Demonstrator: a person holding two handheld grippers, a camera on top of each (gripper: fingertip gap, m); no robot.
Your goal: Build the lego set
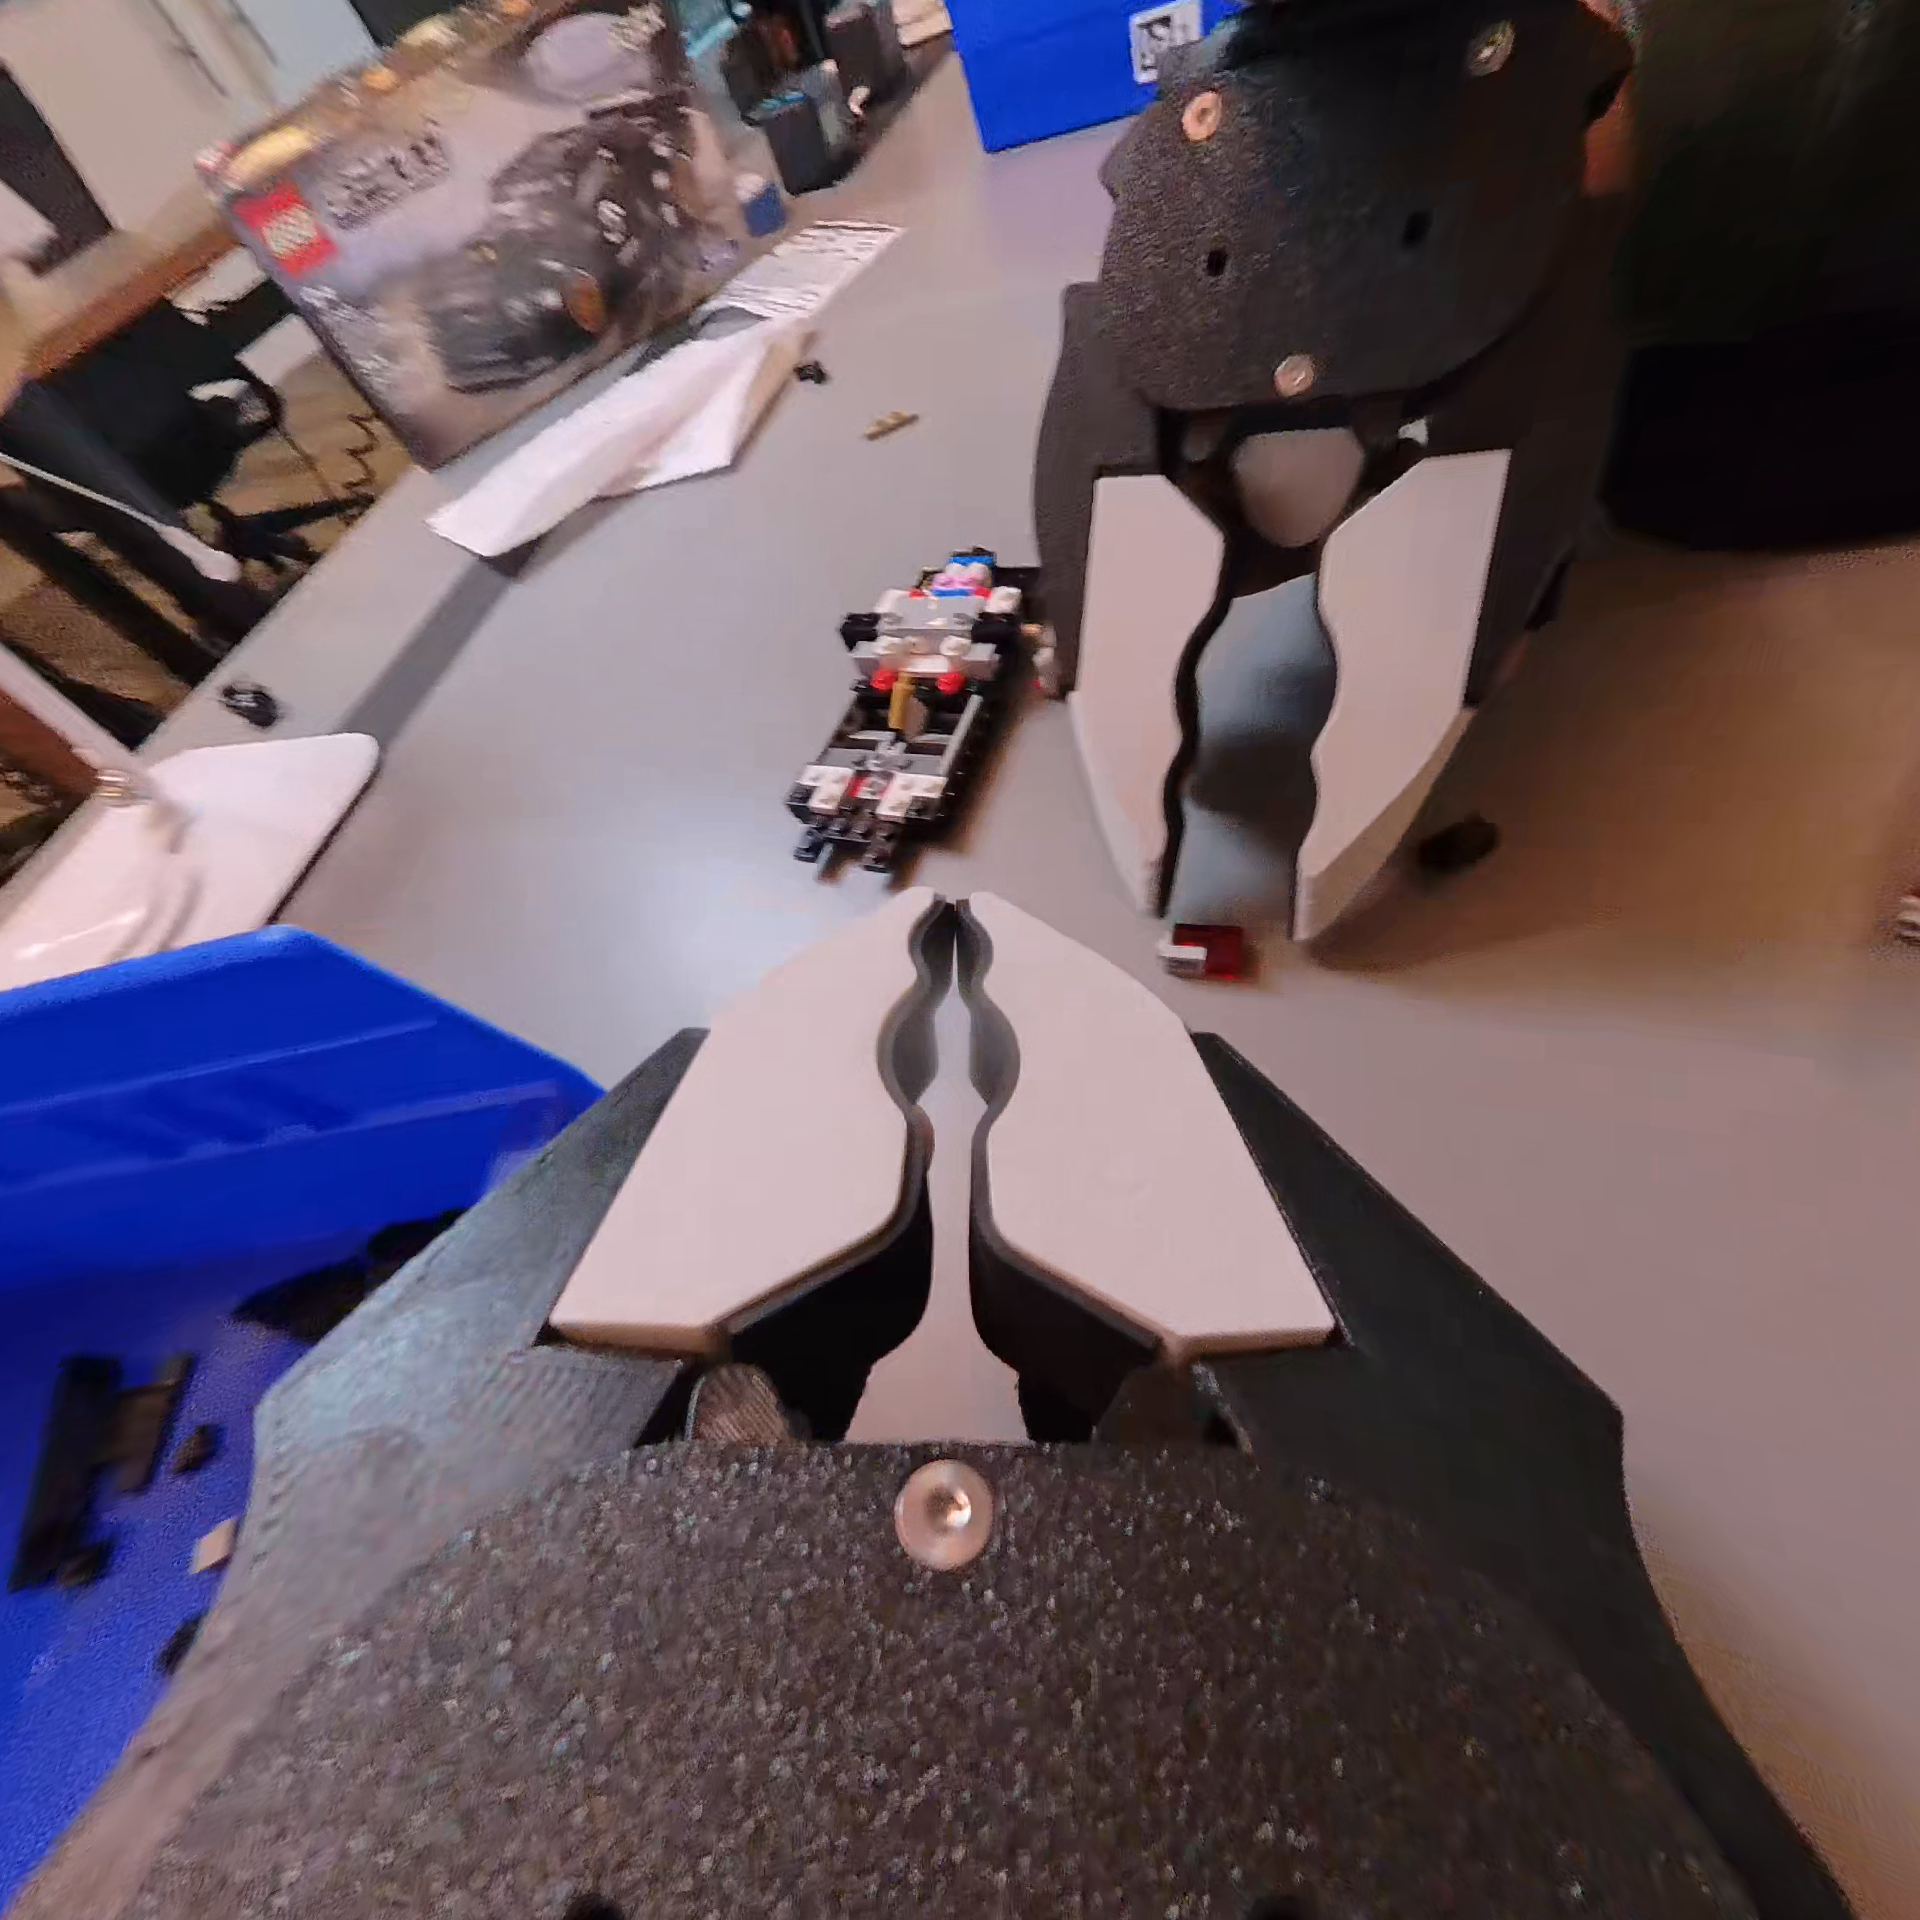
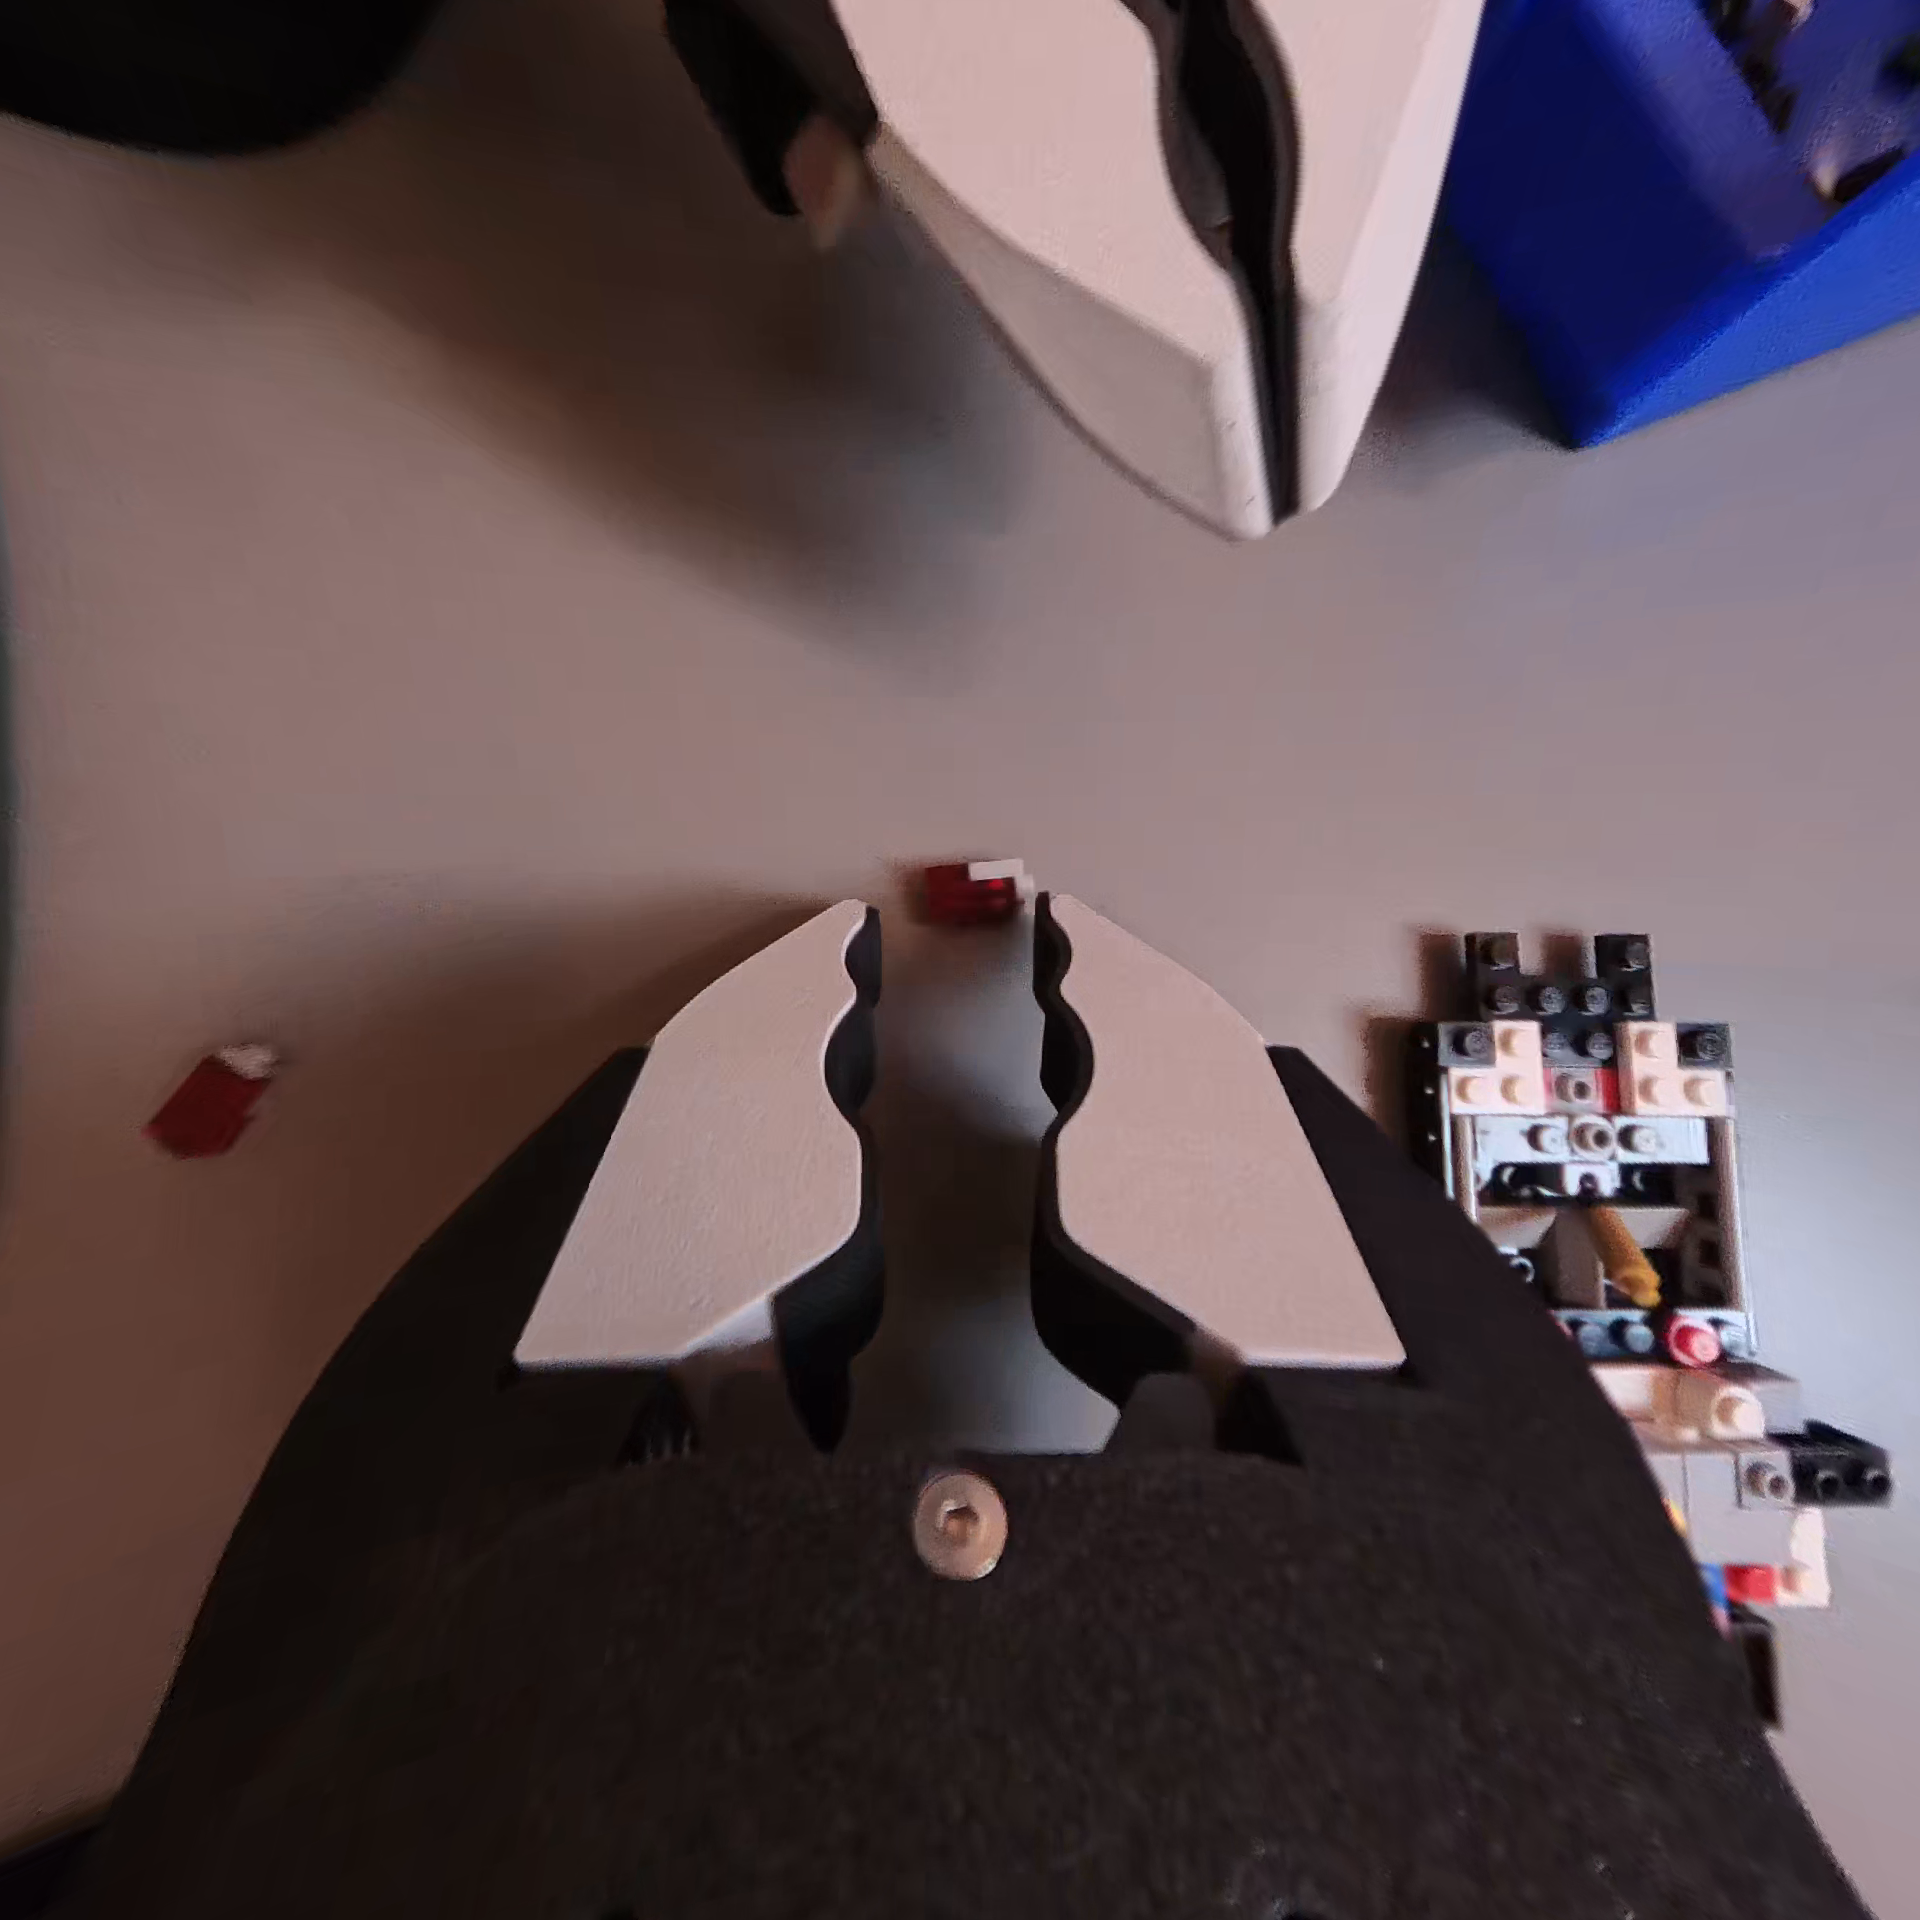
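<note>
My left gripper (image 1: pixel 954 914) is shut and empty above the grey table, its tips close together. It also shows from the front in the right wrist view (image 2: pixel 1273 509). My right gripper (image 2: pixel 954 914) is open and points down at the table, with a small red and white brick piece (image 2: pixel 971 891) just beyond its tips. In the left wrist view the right gripper (image 1: pixel 1231 920) stands over that same piece (image 1: pixel 1205 951). A partly built brick vehicle (image 1: pixel 914 707) lies beside the right gripper and shows in the right wrist view (image 2: pixel 1600 1195).
A blue bin (image 1: pixel 208 1091) with small dark parts sits at my left; it shows in the right wrist view (image 2: pixel 1662 260). A second red piece (image 2: pixel 208 1107) lies left of the right gripper. A toy set box (image 1: pixel 468 229), white paper (image 1: pixel 644 436) and a white bag (image 1: pixel 187 821) lie farther back. Some 8 cm of space lies between my two pairs of fingers.
</note>
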